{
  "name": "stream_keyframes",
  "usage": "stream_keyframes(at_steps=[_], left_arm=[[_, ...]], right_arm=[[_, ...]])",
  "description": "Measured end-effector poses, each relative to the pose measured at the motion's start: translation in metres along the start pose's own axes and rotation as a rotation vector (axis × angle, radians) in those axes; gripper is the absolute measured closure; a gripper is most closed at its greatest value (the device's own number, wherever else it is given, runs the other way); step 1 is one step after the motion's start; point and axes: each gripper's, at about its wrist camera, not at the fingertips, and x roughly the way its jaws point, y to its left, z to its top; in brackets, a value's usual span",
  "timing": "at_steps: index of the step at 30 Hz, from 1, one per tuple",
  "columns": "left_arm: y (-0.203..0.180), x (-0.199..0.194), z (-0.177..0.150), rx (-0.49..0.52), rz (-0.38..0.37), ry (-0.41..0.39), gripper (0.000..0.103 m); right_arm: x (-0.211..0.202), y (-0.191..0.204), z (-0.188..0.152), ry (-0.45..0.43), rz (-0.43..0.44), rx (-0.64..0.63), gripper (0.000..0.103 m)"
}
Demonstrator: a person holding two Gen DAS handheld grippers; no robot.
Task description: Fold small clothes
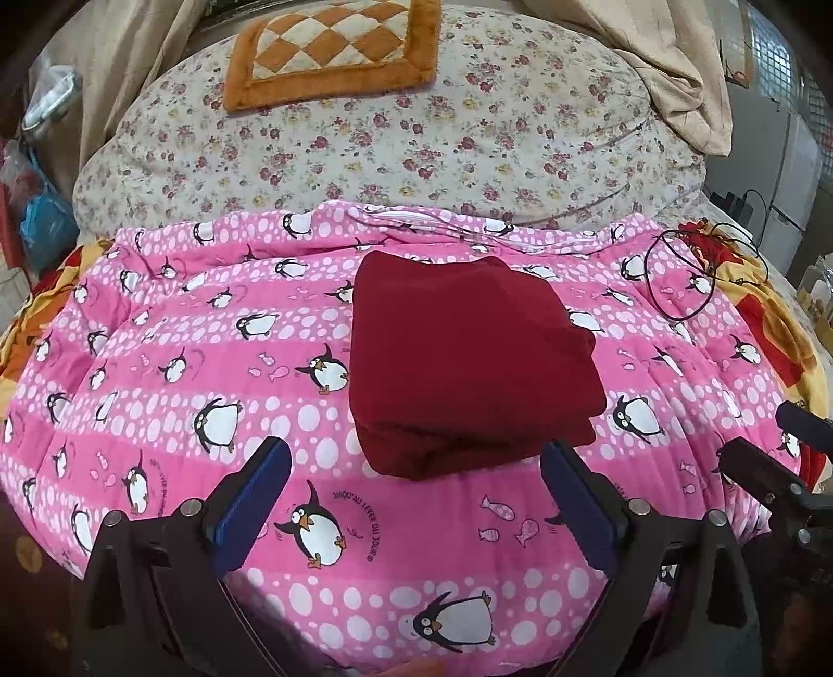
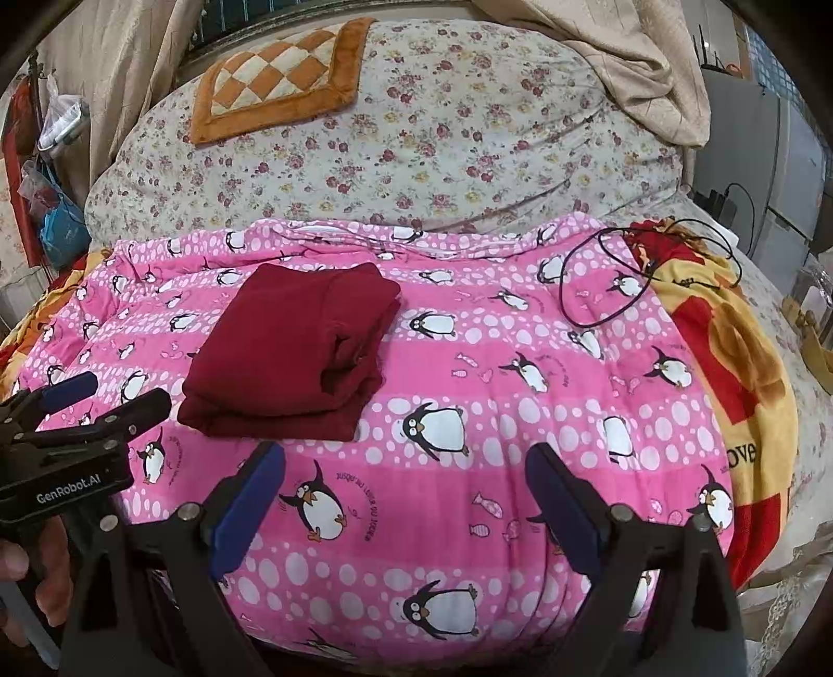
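A dark red garment (image 1: 463,359) lies folded into a thick rectangle on the pink penguin quilt (image 1: 208,364). It also shows in the right wrist view (image 2: 291,349), left of centre. My left gripper (image 1: 416,468) is open and empty, just in front of the garment's near edge. My right gripper (image 2: 406,468) is open and empty, held to the right of the garment and nearer than it. The left gripper shows at the left edge of the right wrist view (image 2: 104,398), and the right gripper shows at the right edge of the left wrist view (image 1: 770,432).
A floral duvet (image 1: 395,135) lies beyond the quilt with an orange checked mat (image 1: 333,47) on it. A black cable (image 2: 614,281) loops on the quilt's far right by a yellow and red blanket (image 2: 729,364). Beige curtains hang behind.
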Motion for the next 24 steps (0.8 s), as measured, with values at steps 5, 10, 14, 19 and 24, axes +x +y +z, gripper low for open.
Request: stream_keyframes(at_steps=[5,10,14,19,24], left_arm=[[0.0,0.001,-0.001,0.004,-0.006,0.001,0.012],[0.0,0.005,-0.002,0.005,-0.011,0.01,0.012],[-0.001,0.006,-0.002,0.002,-0.011,0.014,0.012],[-0.003,0.008,-0.002,0.002,-0.011,0.017,0.012],[-0.002,0.009,-0.002,0.001,-0.014,0.026,0.012]], right_arm=[[-0.001,0.005,0.001,-0.006,0.002,-0.011,0.007],[-0.001,0.008,0.002,-0.005,0.003,-0.012,0.007],[-0.001,0.008,0.002,-0.003,0.005,-0.012,0.007],[0.001,0.01,0.003,0.002,0.012,-0.019,0.007],[0.003,0.014,0.006,0.004,0.016,-0.028,0.007]])
